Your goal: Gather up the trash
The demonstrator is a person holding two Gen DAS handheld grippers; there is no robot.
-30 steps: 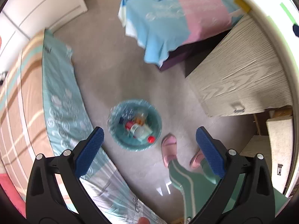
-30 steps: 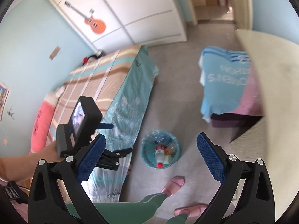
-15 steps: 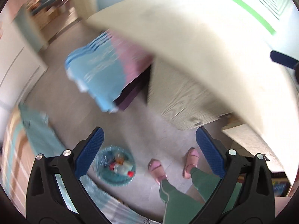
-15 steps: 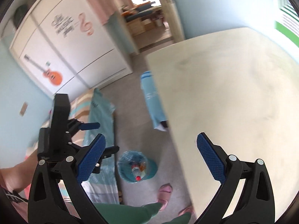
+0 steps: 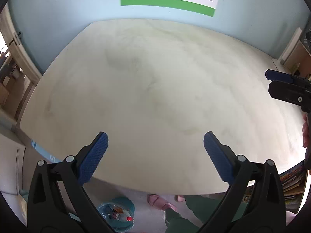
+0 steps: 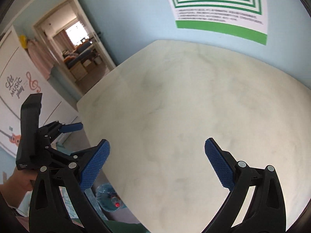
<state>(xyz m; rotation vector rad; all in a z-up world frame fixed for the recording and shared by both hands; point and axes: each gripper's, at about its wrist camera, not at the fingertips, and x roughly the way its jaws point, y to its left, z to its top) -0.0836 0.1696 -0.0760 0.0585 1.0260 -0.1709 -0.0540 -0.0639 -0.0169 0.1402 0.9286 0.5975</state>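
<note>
— Over the table [image 5: 155, 89], both grippers hang with nothing in them. See the left gripper [image 5: 155, 155]? Its blue pads are spread wide, only bare tabletop showing between them.

— And the right gripper [image 6: 157, 164]?

— Same story: spread wide, empty, pointed across the same pale top toward the green-striped poster [image 6: 219, 9] on the wall behind the table.

— So where's the trash?

— Below the table's near edge, on the floor. A blue bin [image 5: 118, 213] sits there beside the person's pink slippers [image 5: 161, 202], lined with a clear bag, a red-capped bottle [image 5: 124, 217] lying on top of other bits. From the right-hand camera only a sliver of it peeks out past the table's corner.

— Why hold the tongs up there, then, and not over the bin?

— My guess: they're looking the tabletop over for anything left. Held level and open like that, either one is ready to close on whatever turns up. I can't see a single scrap on the table, though.

— Nearly finished?

— I'd judge so, as far as this table goes. What lies beyond its edges, I can't tell.

— Why stand the bin so close?

— Probably so a pickup from the table needs only a short drop down beside the feet.
</note>
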